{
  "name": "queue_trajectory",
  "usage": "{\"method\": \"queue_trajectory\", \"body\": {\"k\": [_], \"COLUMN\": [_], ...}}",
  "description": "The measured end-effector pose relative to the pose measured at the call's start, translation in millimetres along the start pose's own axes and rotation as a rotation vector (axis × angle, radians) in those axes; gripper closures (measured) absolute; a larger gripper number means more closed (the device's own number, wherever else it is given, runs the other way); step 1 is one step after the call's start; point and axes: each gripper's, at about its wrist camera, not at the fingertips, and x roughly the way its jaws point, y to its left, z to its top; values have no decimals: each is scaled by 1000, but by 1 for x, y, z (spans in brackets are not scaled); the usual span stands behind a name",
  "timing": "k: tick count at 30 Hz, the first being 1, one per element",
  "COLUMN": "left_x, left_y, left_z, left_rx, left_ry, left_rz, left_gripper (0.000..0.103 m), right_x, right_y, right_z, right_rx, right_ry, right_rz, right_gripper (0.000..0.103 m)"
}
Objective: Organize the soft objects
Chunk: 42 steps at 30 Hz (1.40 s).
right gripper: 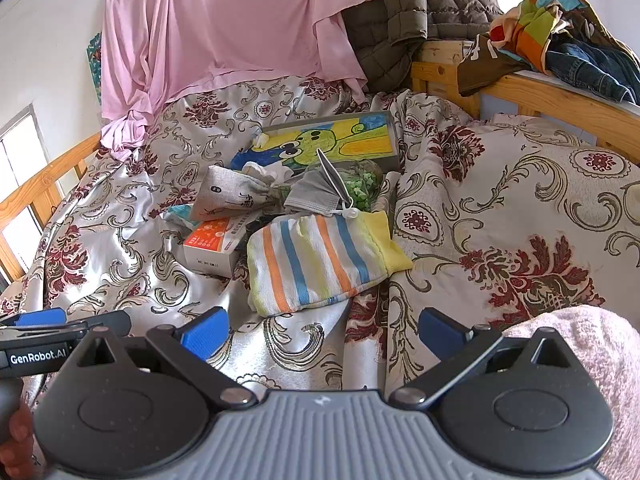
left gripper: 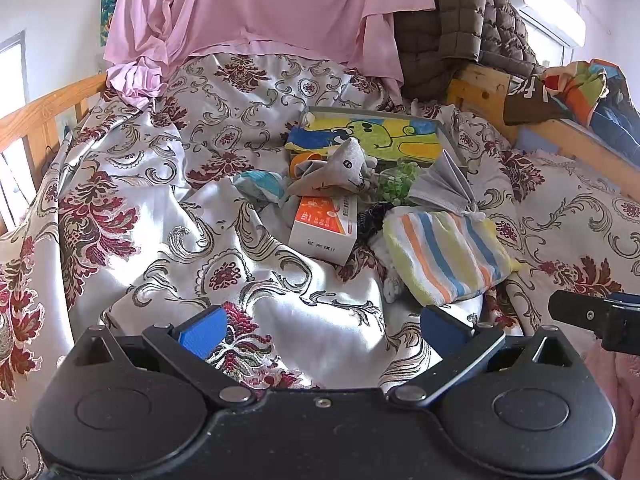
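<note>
Both claws, the left gripper (left gripper: 320, 326) and right gripper (right gripper: 322, 330), are held spread and empty above the floral bedspread (left gripper: 132, 184). The striped cloth (right gripper: 320, 262) lies just beyond, near the orange box (right gripper: 216, 246), with a grey pouch (left gripper: 340, 170) farther back.

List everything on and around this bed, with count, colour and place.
striped cloth pouch: one, white with orange, blue and yellow stripes, nearest in the pile
face mask: one, grey, behind the pouch
medicine box: one, orange and white, left of the pouch
drawstring bag: one, beige, behind the box
cartoon picture box: one, yellow and green, back of the pile
bedspread: one, silver with red floral
pink sheet: one, draped behind
quilted jacket: one, olive, over the rail
left gripper: open, empty
right gripper: open, empty
</note>
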Motion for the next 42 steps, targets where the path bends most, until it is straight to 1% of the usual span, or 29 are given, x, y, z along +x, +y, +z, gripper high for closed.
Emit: {"method": "queue_trajectory", "body": {"k": [27,37,42], "left_x": [1,9,14], "left_y": [2,3,3], "left_z": [-5,-10,-9], "left_rx": [-1,13,12], "left_ry": [6,23,49], "left_rz": [0,11,20], "left_gripper": [1,1,1], "right_x": [0,4,10], "right_y": [0,-1,-3], "right_z": [0,0,0], "right_rx": [3,15,18], "right_ry": [9,25,49], "right_rz": [3,15,23], "right_gripper": [0,0,0]}}
